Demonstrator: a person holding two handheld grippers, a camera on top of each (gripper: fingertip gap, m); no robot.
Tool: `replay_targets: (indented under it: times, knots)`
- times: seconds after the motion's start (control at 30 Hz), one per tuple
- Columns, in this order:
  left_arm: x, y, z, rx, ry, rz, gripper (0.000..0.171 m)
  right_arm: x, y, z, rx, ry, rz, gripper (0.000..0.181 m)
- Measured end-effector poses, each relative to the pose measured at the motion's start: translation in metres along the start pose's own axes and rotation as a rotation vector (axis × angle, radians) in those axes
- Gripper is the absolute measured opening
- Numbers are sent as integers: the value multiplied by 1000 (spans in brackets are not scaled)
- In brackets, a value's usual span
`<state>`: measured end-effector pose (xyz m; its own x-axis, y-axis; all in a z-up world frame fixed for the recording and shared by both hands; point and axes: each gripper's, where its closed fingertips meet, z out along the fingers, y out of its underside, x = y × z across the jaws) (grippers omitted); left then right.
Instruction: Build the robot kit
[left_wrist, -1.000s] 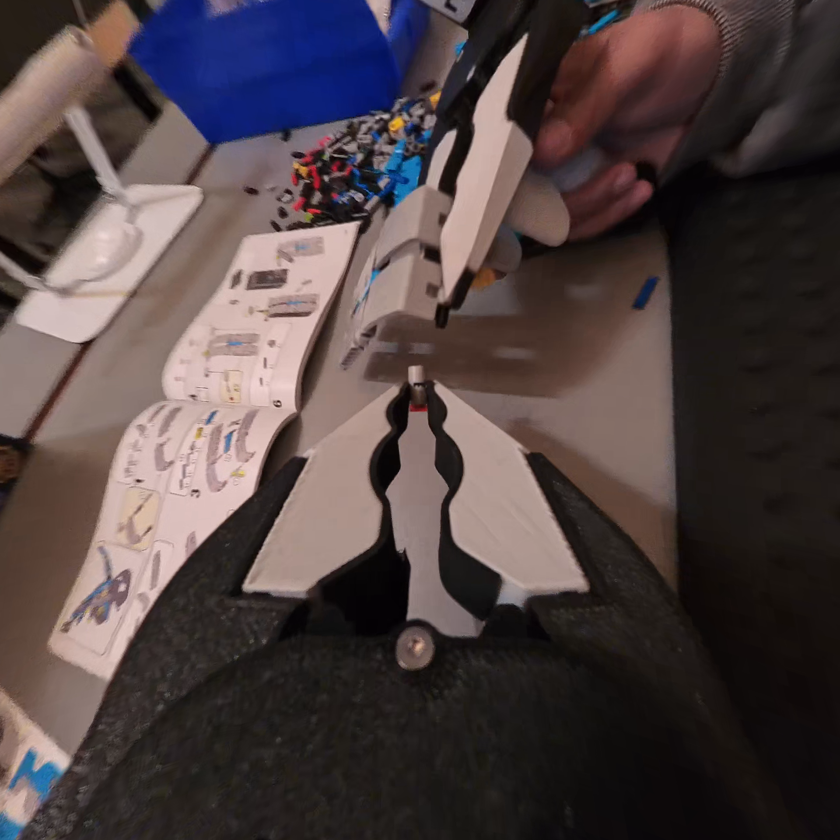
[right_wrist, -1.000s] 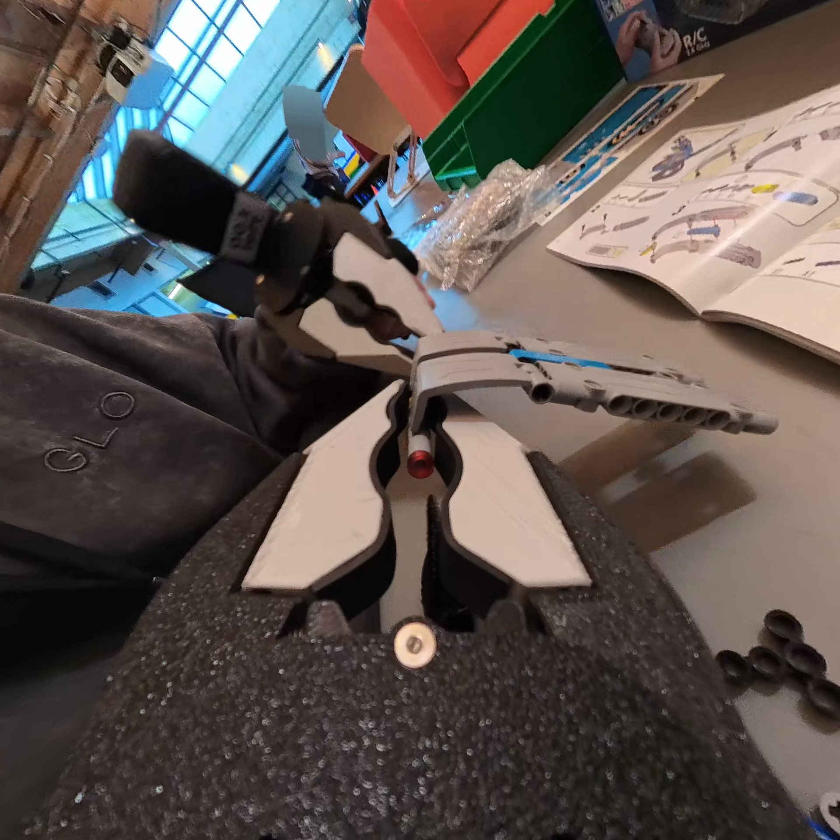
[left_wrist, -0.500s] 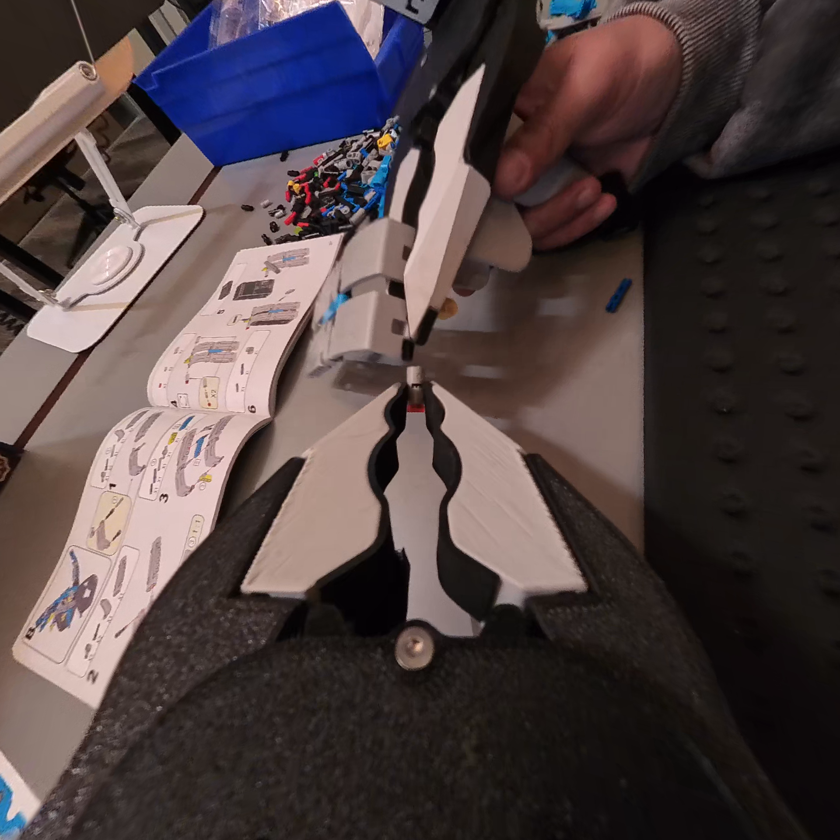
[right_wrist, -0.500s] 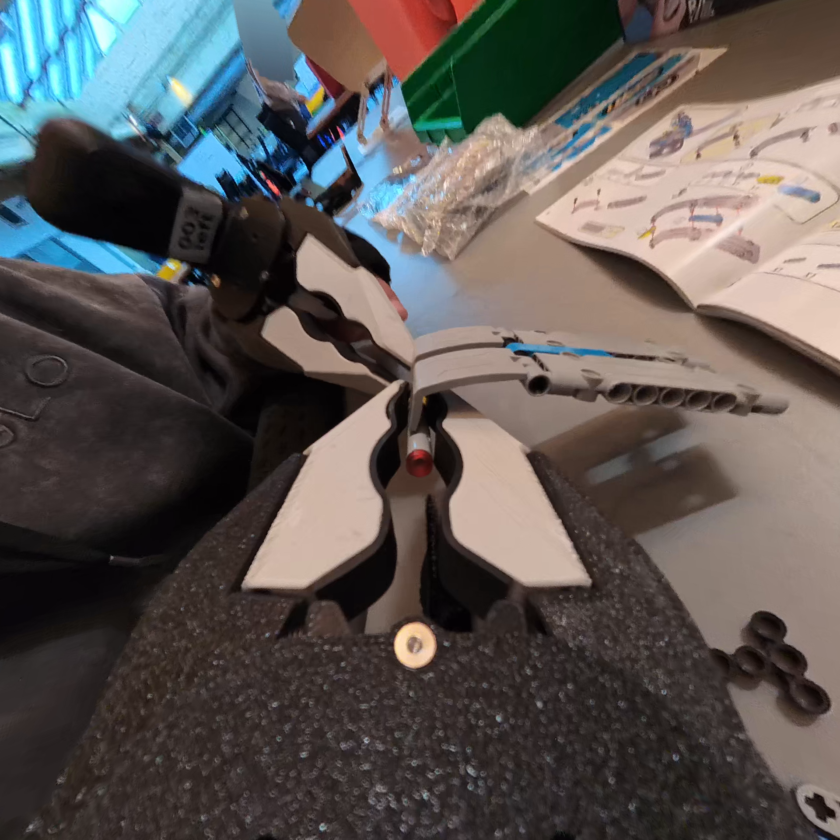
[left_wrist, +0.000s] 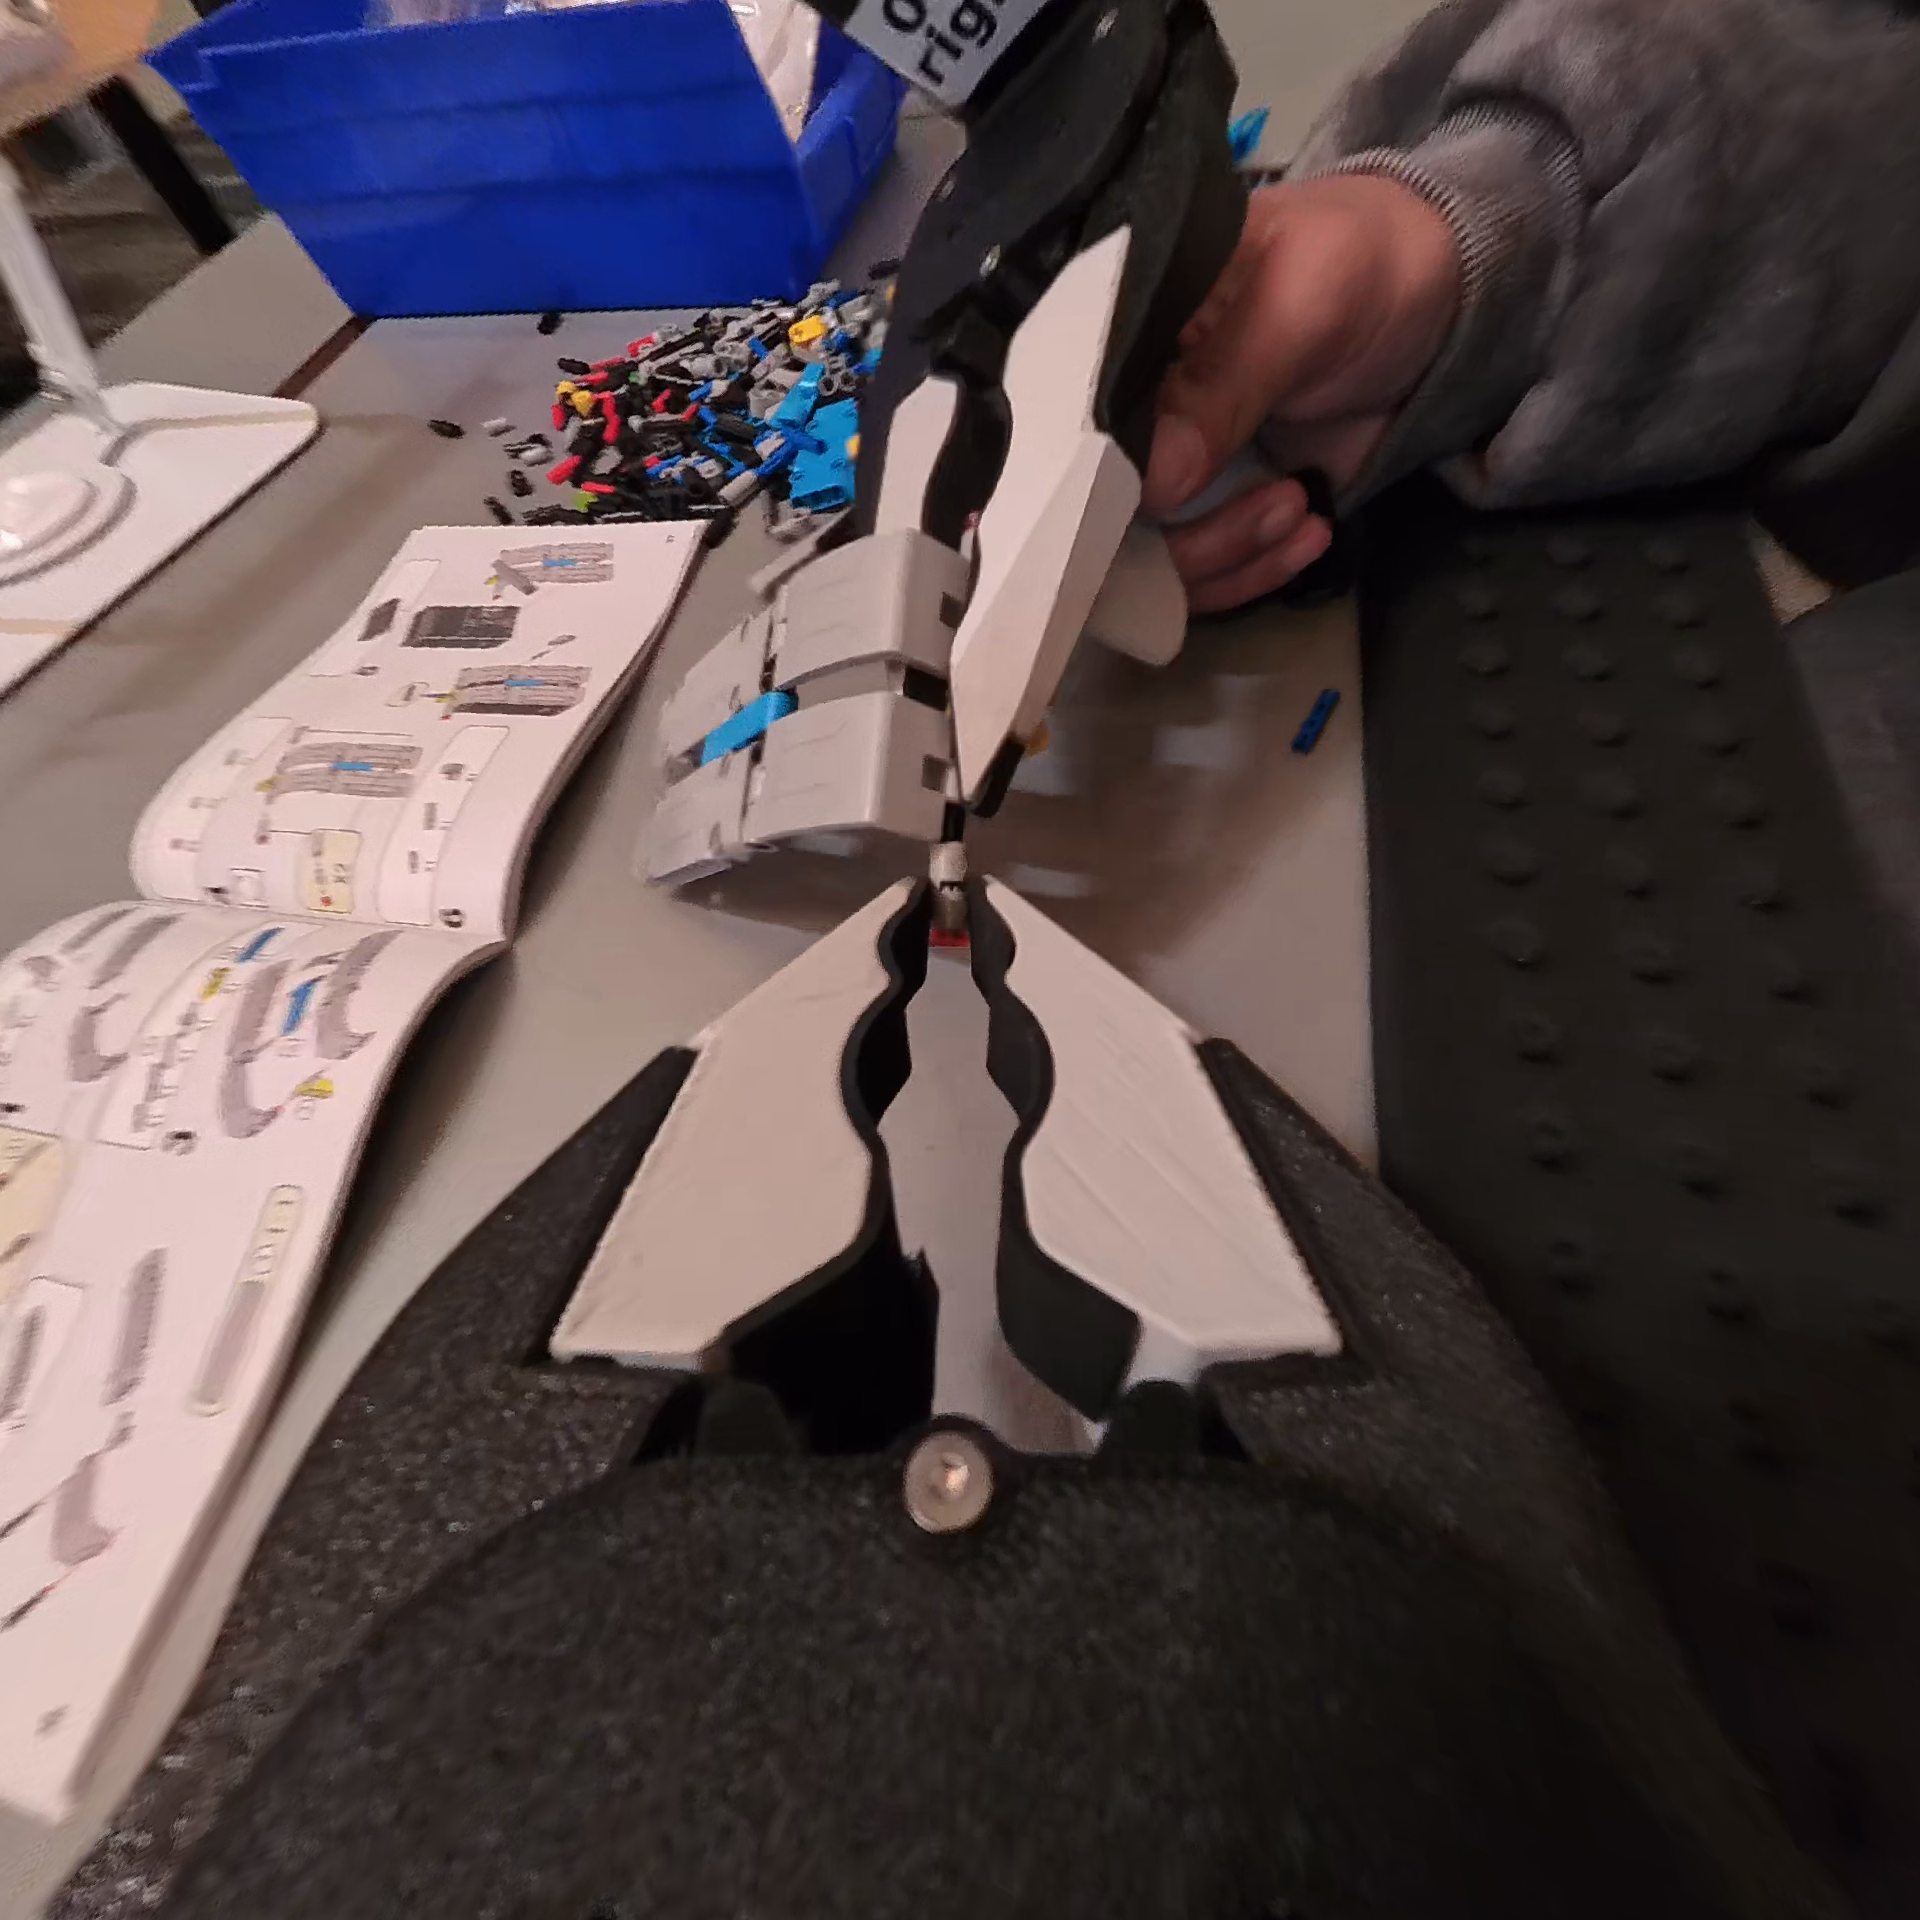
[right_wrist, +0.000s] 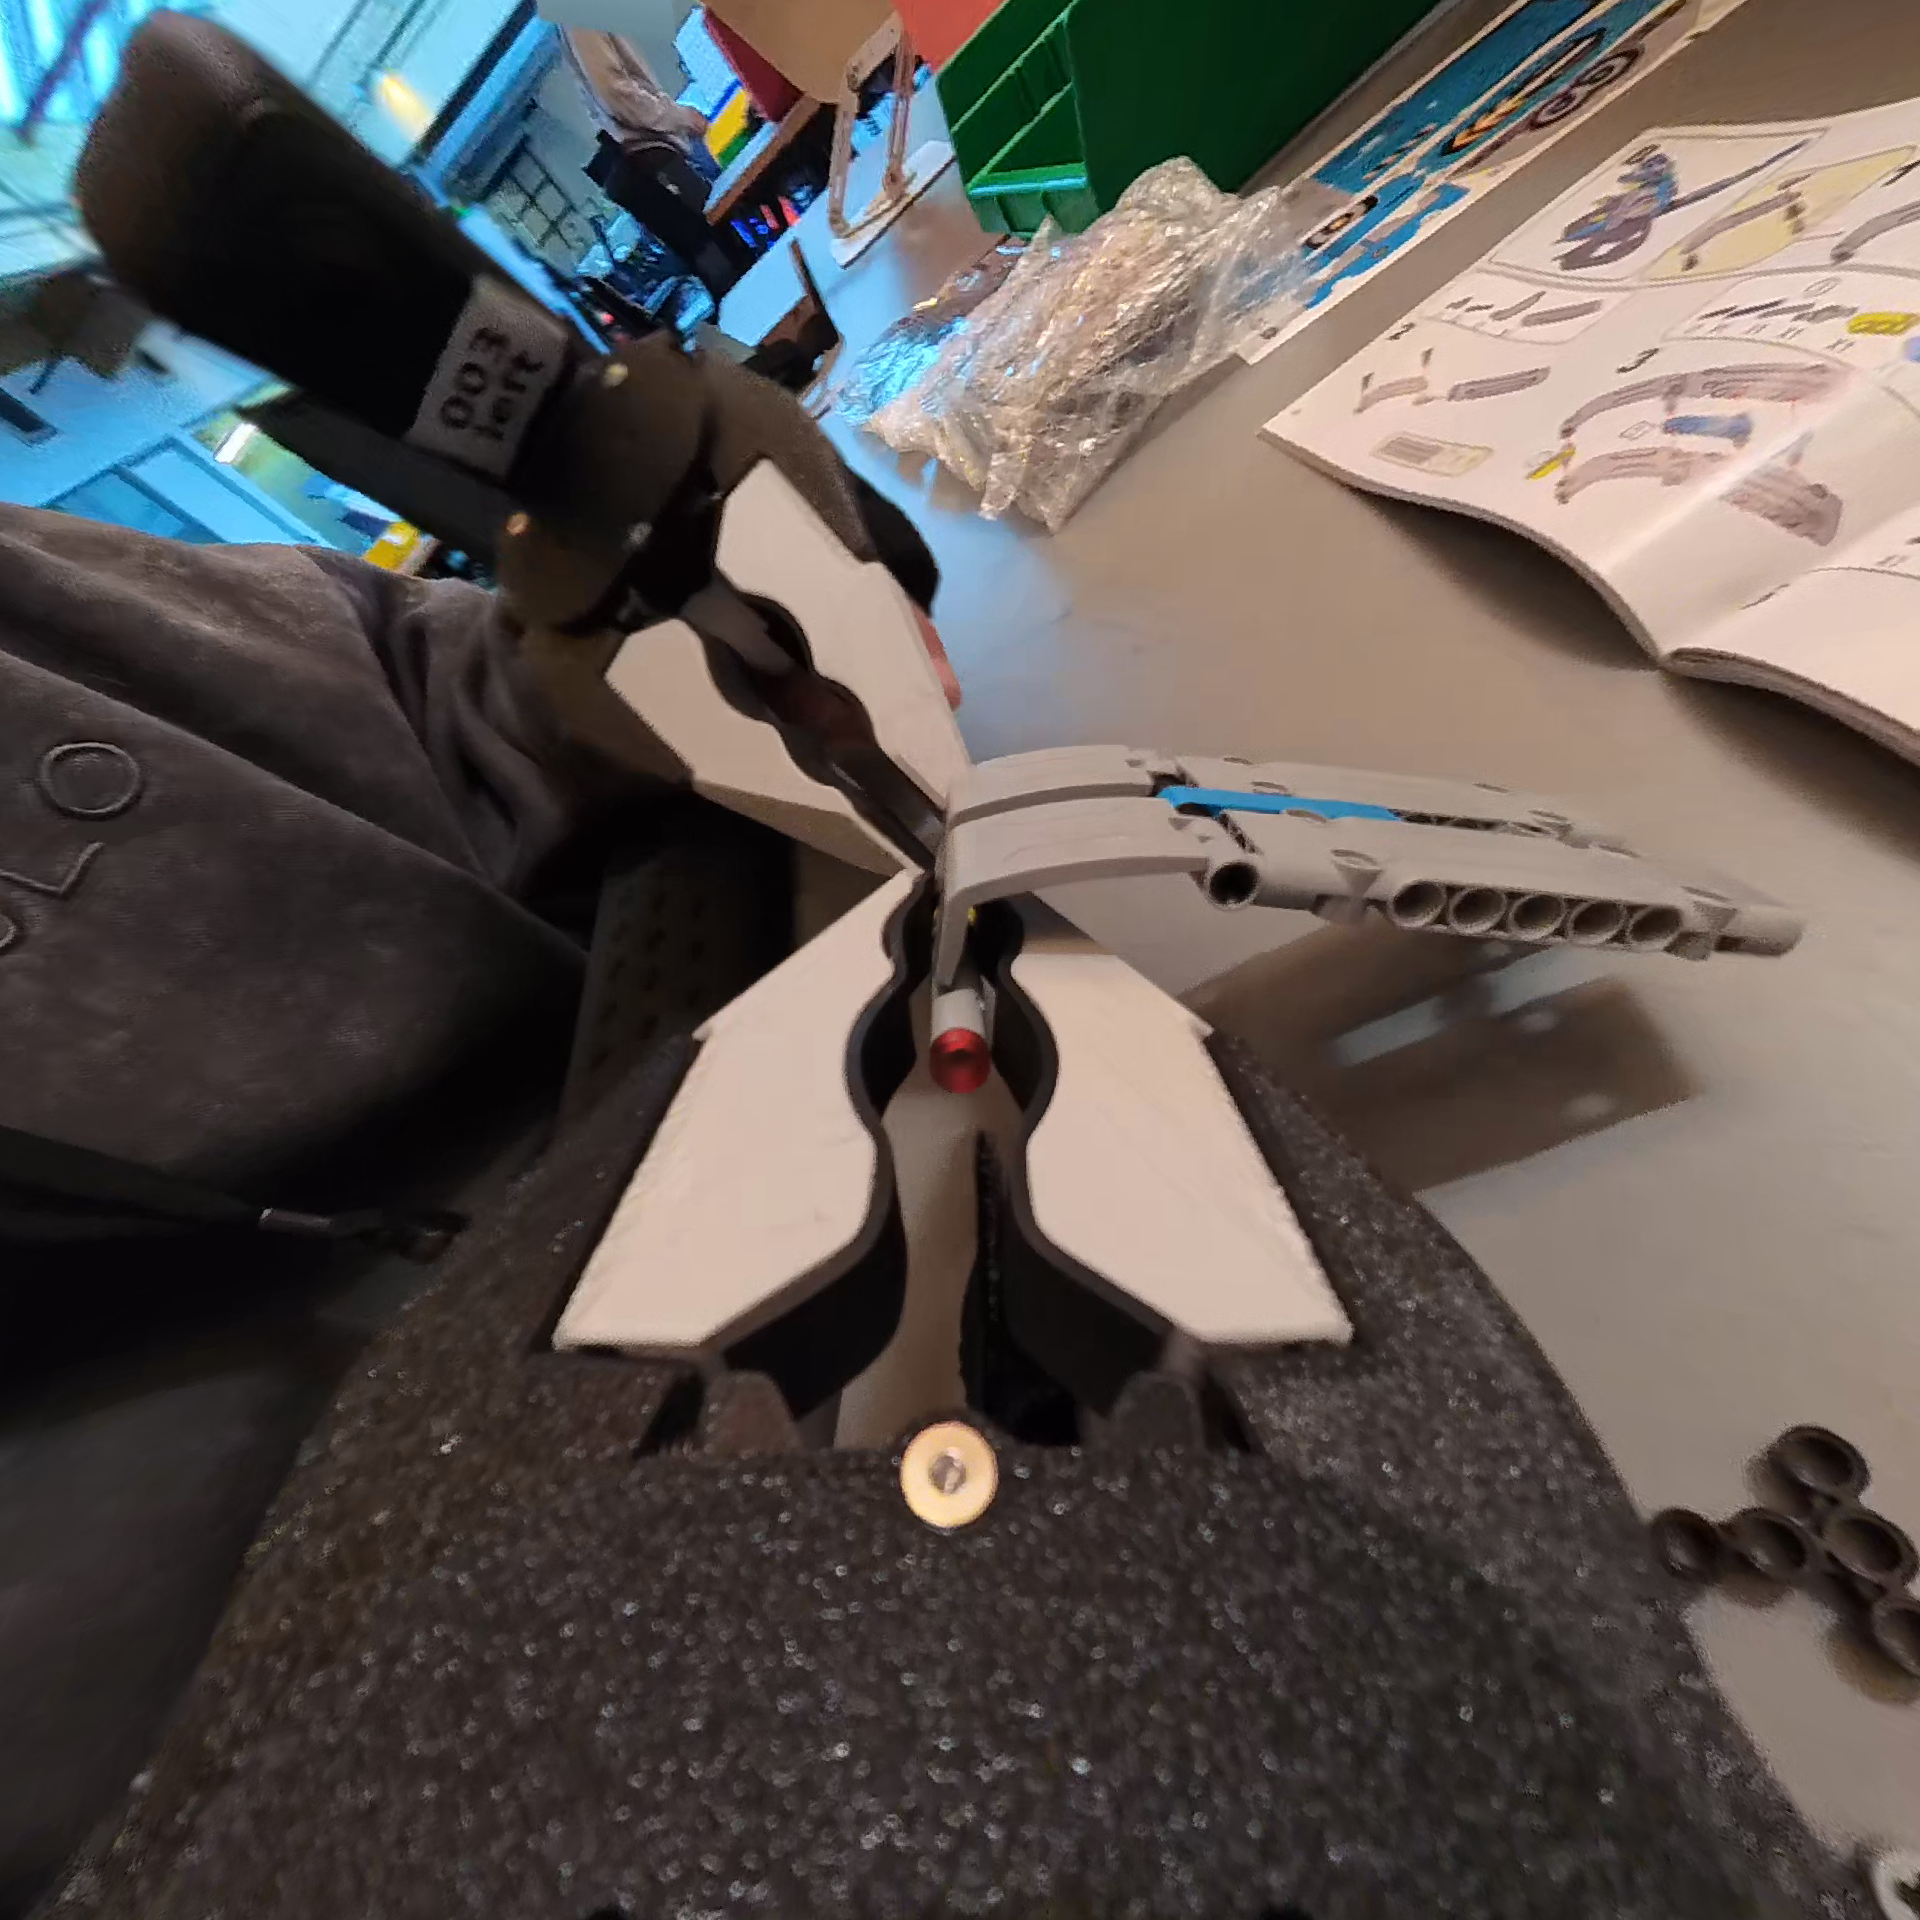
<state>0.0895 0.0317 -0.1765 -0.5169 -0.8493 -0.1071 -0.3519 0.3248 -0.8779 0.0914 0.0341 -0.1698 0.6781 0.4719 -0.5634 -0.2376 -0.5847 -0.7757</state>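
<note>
A grey panel assembly (left_wrist: 831, 727) with a blue piece hangs above the table, held level in the right wrist view (right_wrist: 1351, 862). My right gripper (right_wrist: 961, 935) is shut on its near end, with a grey pin with a red end (right_wrist: 958, 1049) between the fingers. In the left wrist view it comes down from above (left_wrist: 961, 800), held by a hand. My left gripper (left_wrist: 948, 904) is shut on a small grey and red pin (left_wrist: 948, 868) right under the assembly's edge. In the right wrist view its tips (right_wrist: 920, 847) meet the assembly from the upper left.
An open instruction booklet (left_wrist: 364, 831) lies left of the assembly. A pile of small parts (left_wrist: 707, 426), a blue bin (left_wrist: 520, 156) and a white lamp base (left_wrist: 135, 478) are behind. A black studded mat (left_wrist: 1610, 1039) lies right. A plastic bag (right_wrist: 1070, 343), green bin (right_wrist: 1143, 94) and black cross-shaped part (right_wrist: 1818, 1548) show. The grippers are tip to tip, or close to it.
Both grippers stay shut and joined at the assembly's end. The assembly and grippers have shifted slightly together. The left gripper's tips press closer against the panel edge.
</note>
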Motion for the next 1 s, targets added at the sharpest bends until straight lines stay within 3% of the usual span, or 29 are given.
replay_targets:
  times: [0.27, 0.5, 0.6, 0.7, 0.8, 1.0]
  knots:
    - [22, 8, 1, 2, 242, -177, 5, -10, 19, 1, -129, -28, -133, 6]
    - [32, 20, 8, -85, 320, -209, 5, -6, 40, 4, -254, 8, -211, 6]
    - [27, 17, 7, -60, 338, -284, 5, -4, 35, 4, -230, 21, -213, 5]
    - [24, 1, 0, 46, 394, -379, 5, -13, 20, 1, -141, -48, -161, 5]
    - [26, 1, 1, 43, 406, -384, 5, -14, 22, 4, -151, -58, -163, 5]
    - [19, -16, -7, 153, 427, -426, 6, -20, 5, -2, -53, -118, -87, 5]
